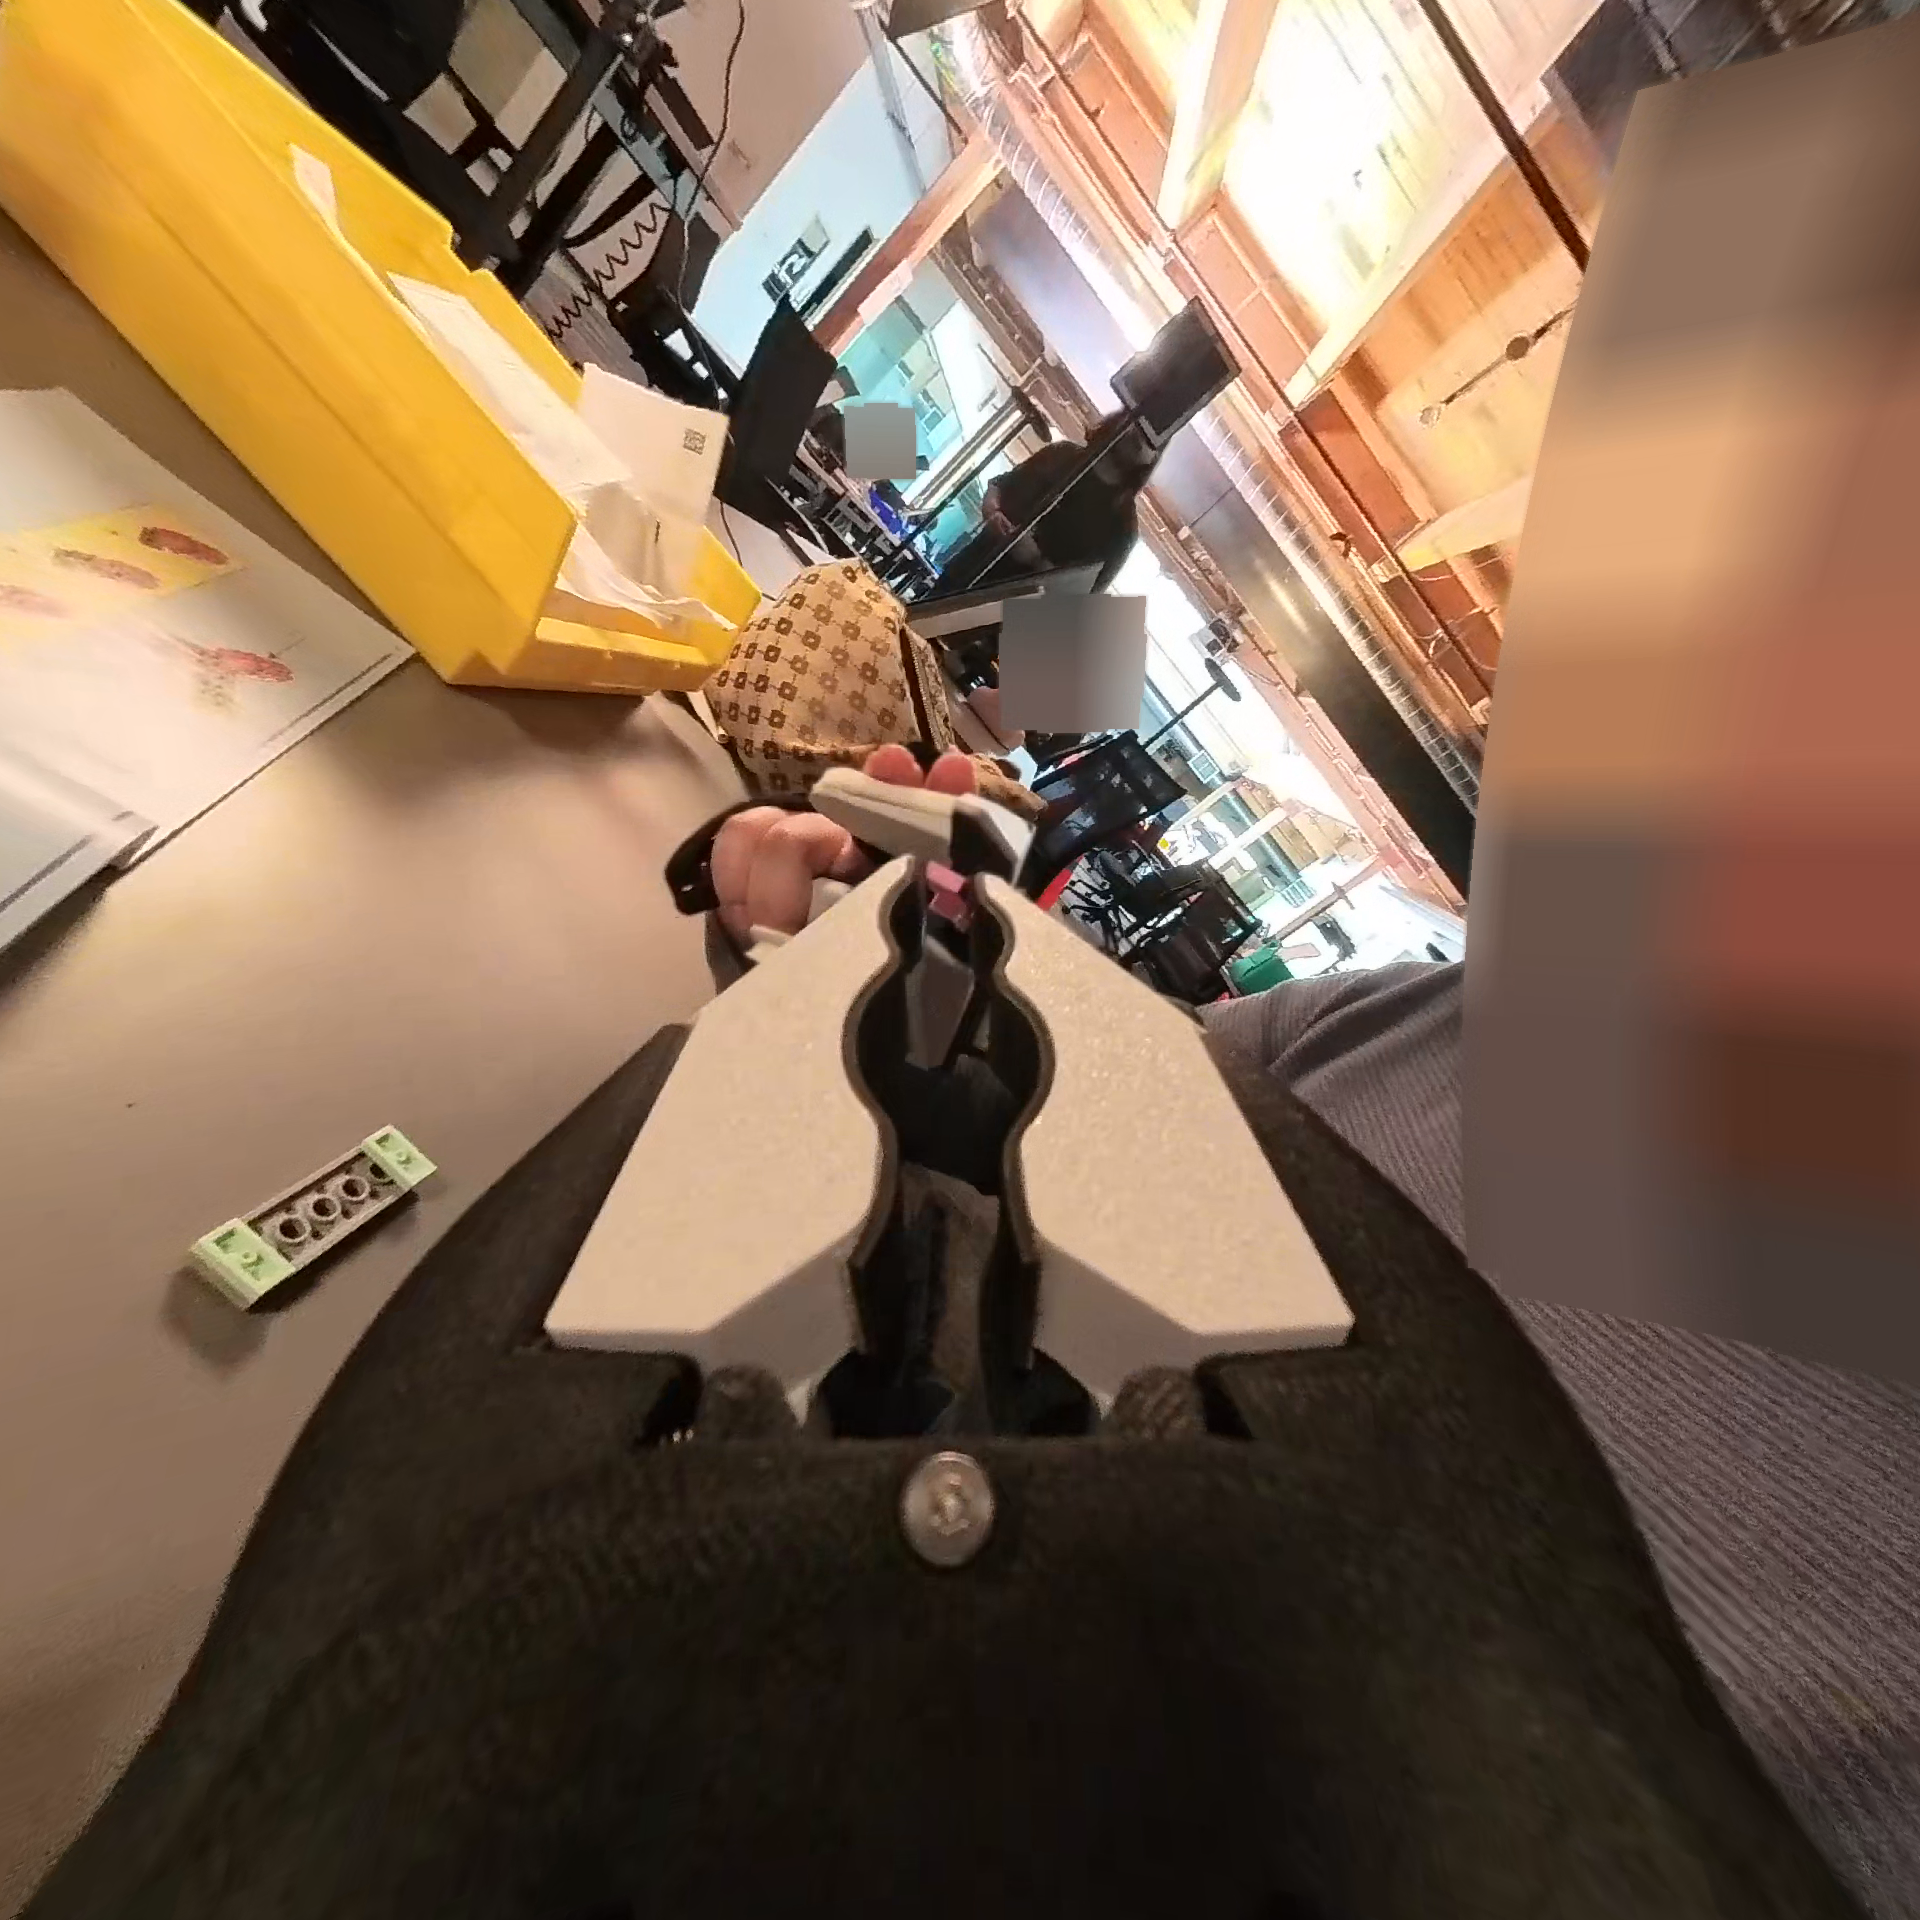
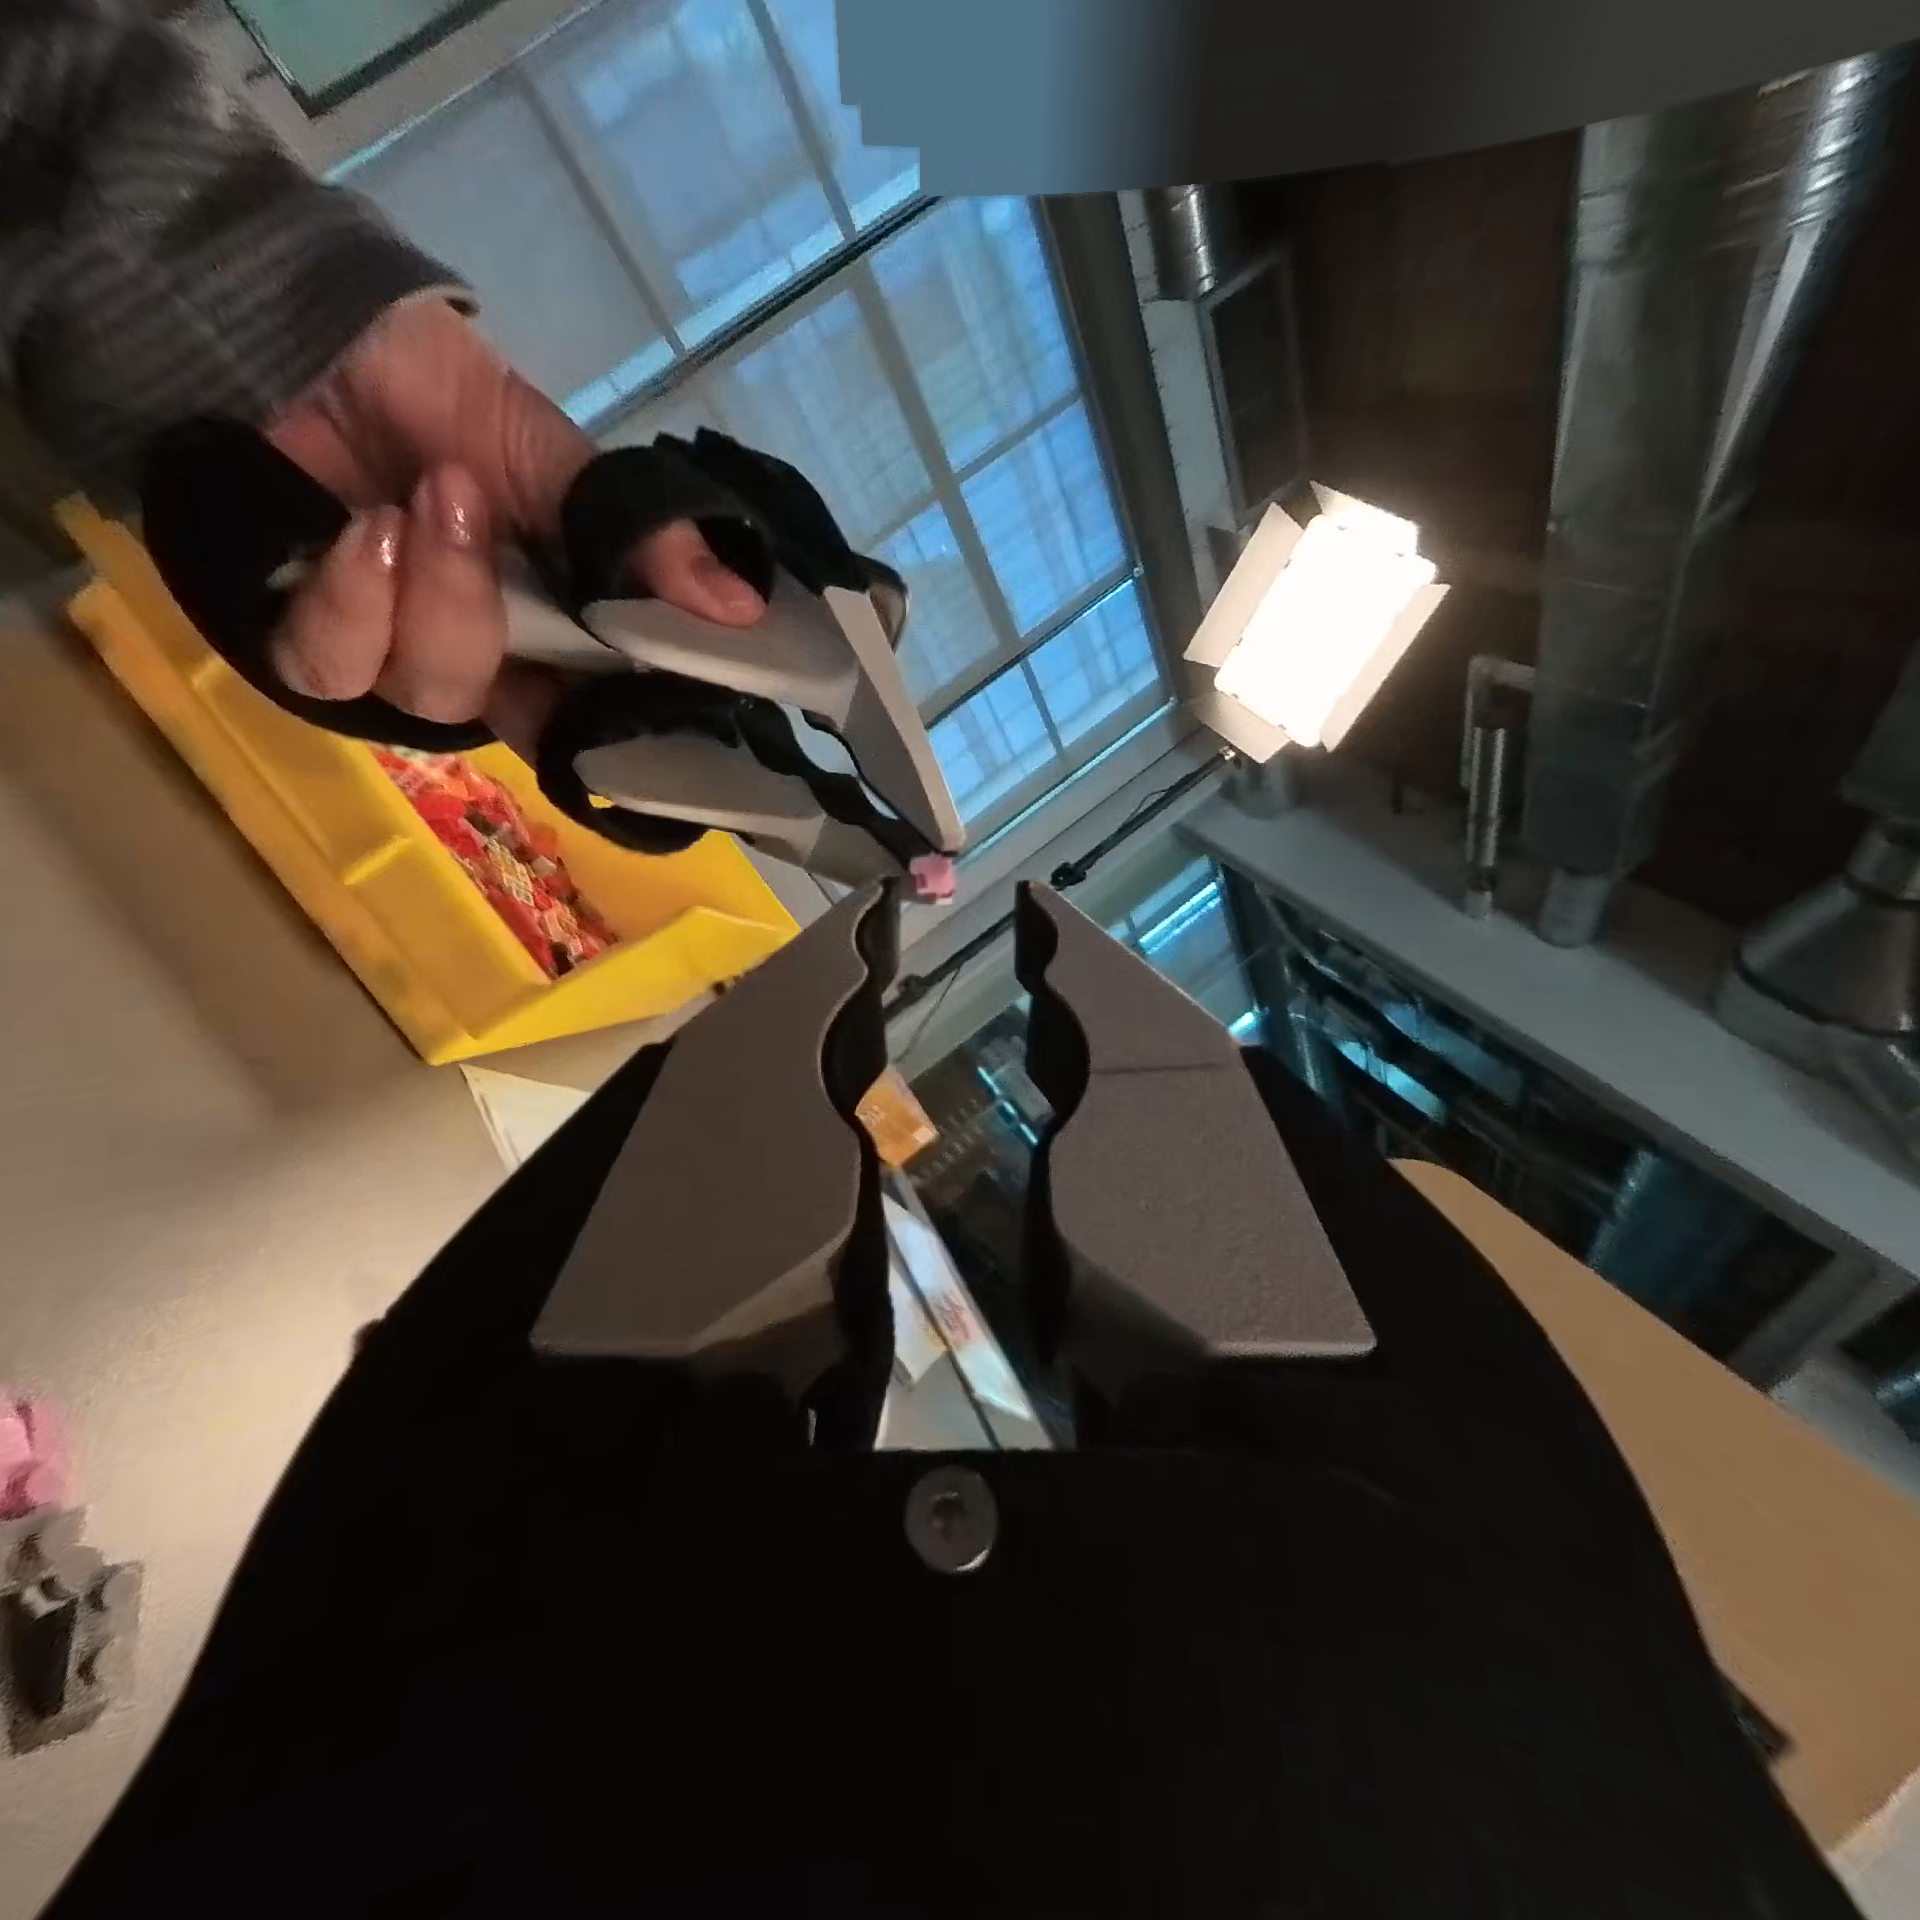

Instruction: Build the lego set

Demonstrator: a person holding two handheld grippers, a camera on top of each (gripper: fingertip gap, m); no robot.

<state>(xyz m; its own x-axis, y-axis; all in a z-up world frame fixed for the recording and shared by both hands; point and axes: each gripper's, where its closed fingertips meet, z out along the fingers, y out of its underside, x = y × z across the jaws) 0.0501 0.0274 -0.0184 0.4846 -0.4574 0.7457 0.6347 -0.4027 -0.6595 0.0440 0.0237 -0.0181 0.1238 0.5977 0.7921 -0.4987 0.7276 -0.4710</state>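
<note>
My left gripper (image 1: 945, 881) is shut on a small pink brick (image 1: 954, 894), which is pinched at the very fingertips and held up in the air. In the right wrist view the left gripper (image 2: 920, 852) comes in from the upper left, held by a hand, with the pink brick (image 2: 930, 878) sticking out of its tips. My right gripper (image 2: 956, 899) is open and empty. Its left fingertip (image 2: 878, 904) is just below and beside the pink brick, with no pad pressing on it. The right gripper also shows in the left wrist view (image 1: 935, 821), just beyond the brick.
A yellow bin (image 1: 312, 343) with paper bags stands on the tan table (image 1: 416, 935), next to a printed sheet (image 1: 156, 644). A grey and green brick assembly (image 1: 312, 1216) lies on the table. A yellow bin of red bricks (image 2: 499, 862) shows in the right wrist view. A studio lamp (image 2: 1320, 613) shines nearby. My two grippers' fingertips are within a few centimetres of each other.
</note>
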